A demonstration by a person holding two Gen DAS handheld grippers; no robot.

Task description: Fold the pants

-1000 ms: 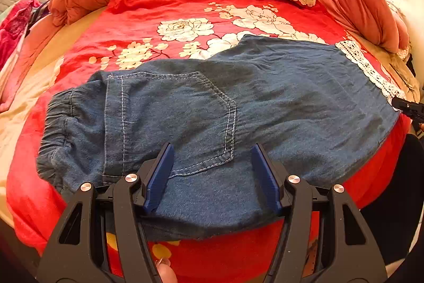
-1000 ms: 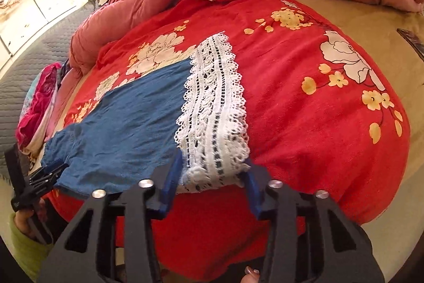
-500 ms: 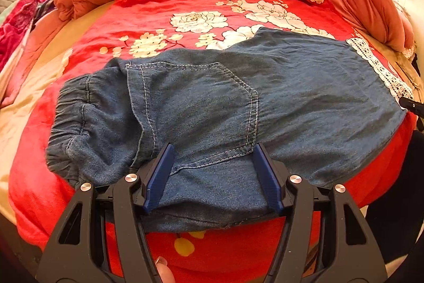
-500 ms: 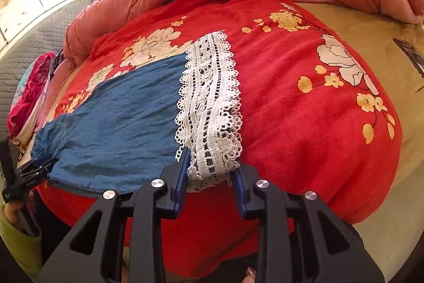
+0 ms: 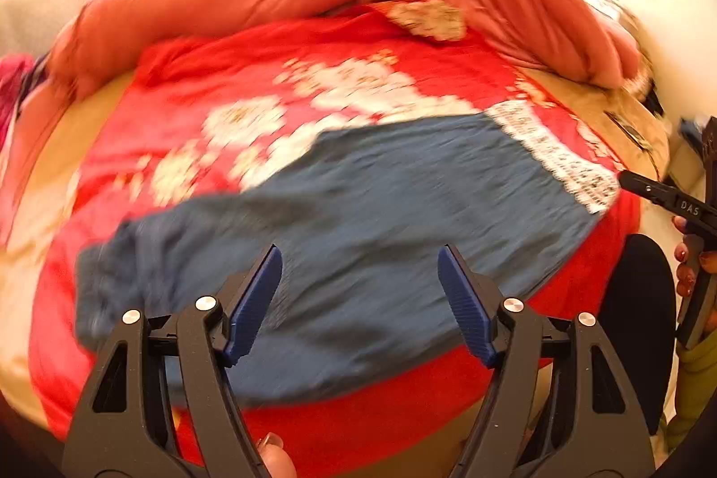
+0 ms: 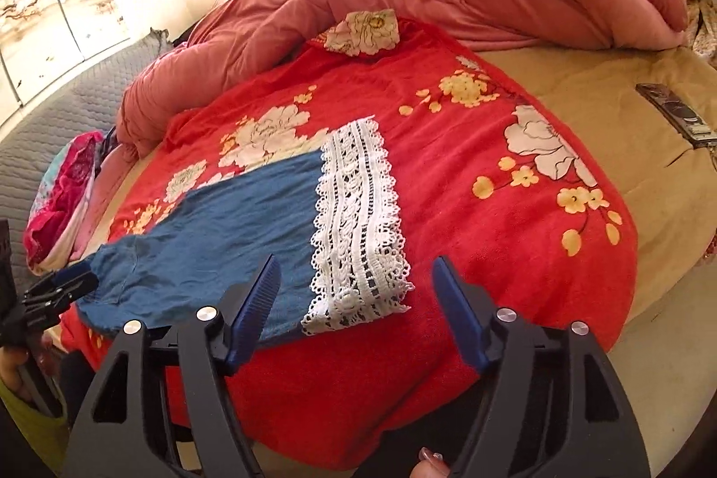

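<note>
Apparently mid-task, pants [image 6: 215, 231] lay flat, folded lengthwise on the bed [image 6: 605, 110], both grippers' [image 5: 358, 299] [image 6: 356, 290] jaws opening wide, nothing between them; crosswise folds remained.

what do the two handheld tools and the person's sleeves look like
Both tools are black plastic frames with triangular cut-outs and round silver rivets. The left tool and right tool each carry two dark blue ribbed pads. Seen from the left camera, the right tool's body bears white letters "DAS". The person wears olive-green sleeves and dark red nail polish.
</note>
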